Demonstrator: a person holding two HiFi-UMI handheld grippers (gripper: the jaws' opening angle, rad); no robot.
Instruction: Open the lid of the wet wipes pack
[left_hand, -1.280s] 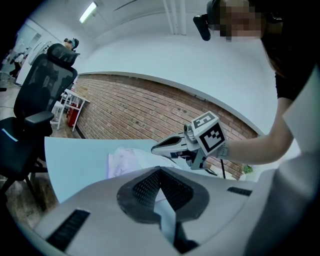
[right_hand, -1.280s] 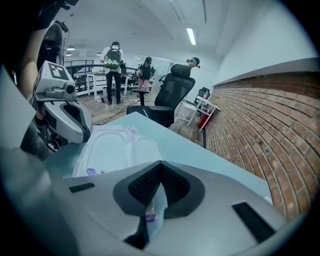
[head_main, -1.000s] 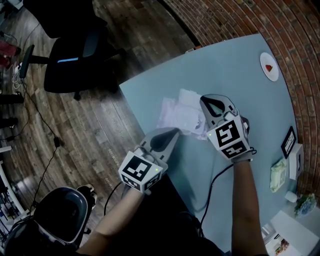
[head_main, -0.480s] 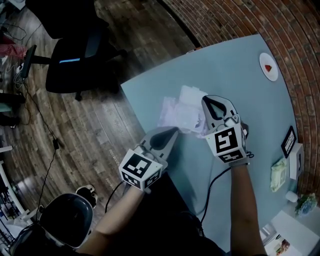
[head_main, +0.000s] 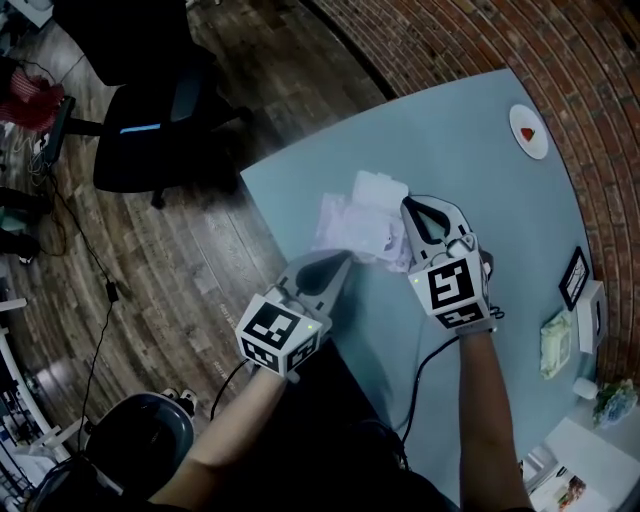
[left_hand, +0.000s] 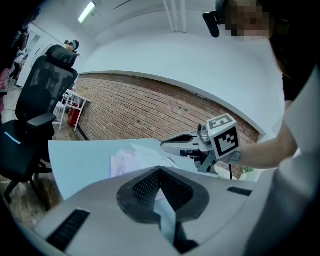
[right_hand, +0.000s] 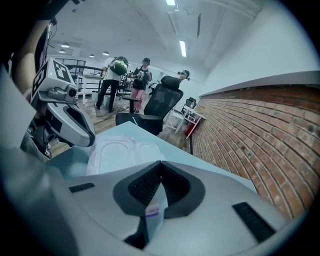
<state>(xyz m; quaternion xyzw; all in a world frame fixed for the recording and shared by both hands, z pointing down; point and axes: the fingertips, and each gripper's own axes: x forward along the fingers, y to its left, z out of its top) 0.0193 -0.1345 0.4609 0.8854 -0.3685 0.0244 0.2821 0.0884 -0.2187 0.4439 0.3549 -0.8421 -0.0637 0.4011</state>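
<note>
The wet wipes pack (head_main: 352, 224), pale pink and white, lies near the left edge of the light blue table (head_main: 480, 180). My left gripper (head_main: 341, 263) is at the pack's near left corner. Its jaws meet at the tip with a pale strip of the pack between them (left_hand: 168, 216). My right gripper (head_main: 412, 212) is at the pack's right end, shut on a thin edge of film with purple print (right_hand: 153, 209). The right gripper view shows the pack's top (right_hand: 117, 152) with rounded lid outlines. I cannot tell whether the lid is raised.
A black office chair (head_main: 150, 110) stands on the wooden floor beyond the table's left edge. A small plate (head_main: 528, 131) sits far right by the brick wall. A dark frame (head_main: 575, 280) and a green packet (head_main: 557, 346) lie at the right. People stand in the background (right_hand: 125, 75).
My right gripper has risen a little and tipped, still shut on the pack's edge. The left gripper has stayed where it was.
</note>
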